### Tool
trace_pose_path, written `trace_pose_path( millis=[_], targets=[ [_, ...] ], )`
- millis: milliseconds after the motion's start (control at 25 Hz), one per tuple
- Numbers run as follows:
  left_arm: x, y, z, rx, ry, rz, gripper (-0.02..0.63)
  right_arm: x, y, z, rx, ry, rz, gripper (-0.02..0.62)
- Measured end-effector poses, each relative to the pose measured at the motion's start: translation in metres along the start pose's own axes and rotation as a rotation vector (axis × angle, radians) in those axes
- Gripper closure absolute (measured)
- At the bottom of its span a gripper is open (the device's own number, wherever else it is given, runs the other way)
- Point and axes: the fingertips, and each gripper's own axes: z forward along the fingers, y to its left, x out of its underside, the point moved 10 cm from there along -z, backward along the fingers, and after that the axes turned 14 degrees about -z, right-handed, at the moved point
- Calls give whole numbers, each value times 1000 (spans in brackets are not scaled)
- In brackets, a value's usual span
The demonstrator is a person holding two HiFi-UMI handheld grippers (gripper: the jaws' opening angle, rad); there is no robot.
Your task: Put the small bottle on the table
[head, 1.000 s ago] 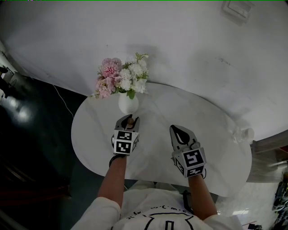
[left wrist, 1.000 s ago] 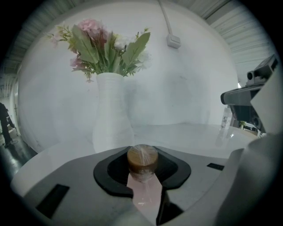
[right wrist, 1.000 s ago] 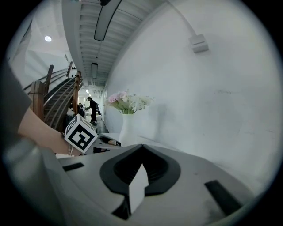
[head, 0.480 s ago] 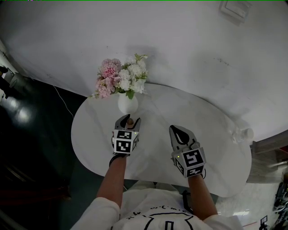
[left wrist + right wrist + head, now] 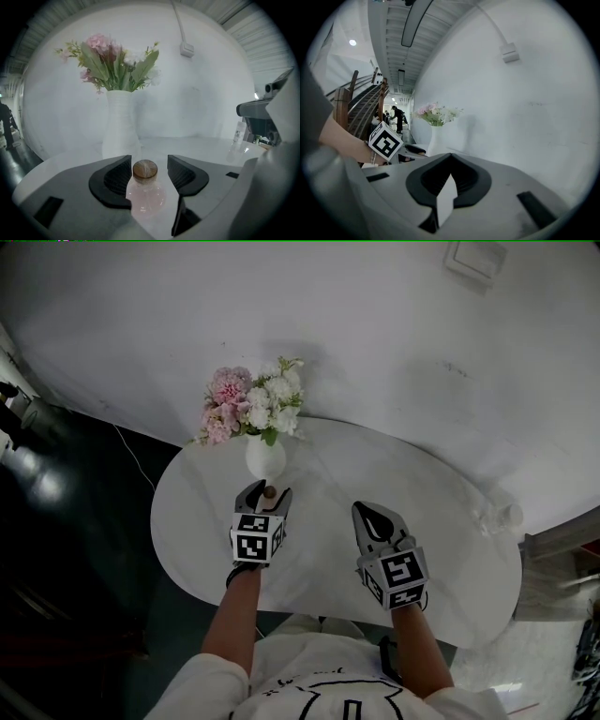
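Observation:
A small pink glass bottle [image 5: 145, 194] with a brown cork cap [image 5: 270, 492] stands upright on the white oval table [image 5: 431, 531], just in front of the vase. My left gripper [image 5: 265, 490] [image 5: 149, 165] is open around it. Its jaws have just been opening, and the bottle stands between the dark pads [image 5: 117, 177] with a gap showing on each side of the cap. My right gripper [image 5: 372, 513] [image 5: 450, 163] is shut with nothing in it, and hovers over the table's middle, to the right of the left one.
A white vase [image 5: 265, 457] [image 5: 119, 129] of pink and white flowers [image 5: 251, 404] stands at the table's far left edge, close behind the bottle. A clear plastic bottle [image 5: 497, 517] [image 5: 239, 133] sits at the table's right end. A white wall runs behind the table; dark floor lies to the left.
The left gripper's jaws have spread apart around the small bottle, which stays where it stood. Both hands have kept their places.

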Motion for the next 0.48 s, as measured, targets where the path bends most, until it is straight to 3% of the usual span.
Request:
trace_pose_path(
  millis=[480],
  targets=[
    [-23, -20, -56, -19, -56, 14, 360, -32, 4, -47, 8, -49, -39, 603]
  ],
)
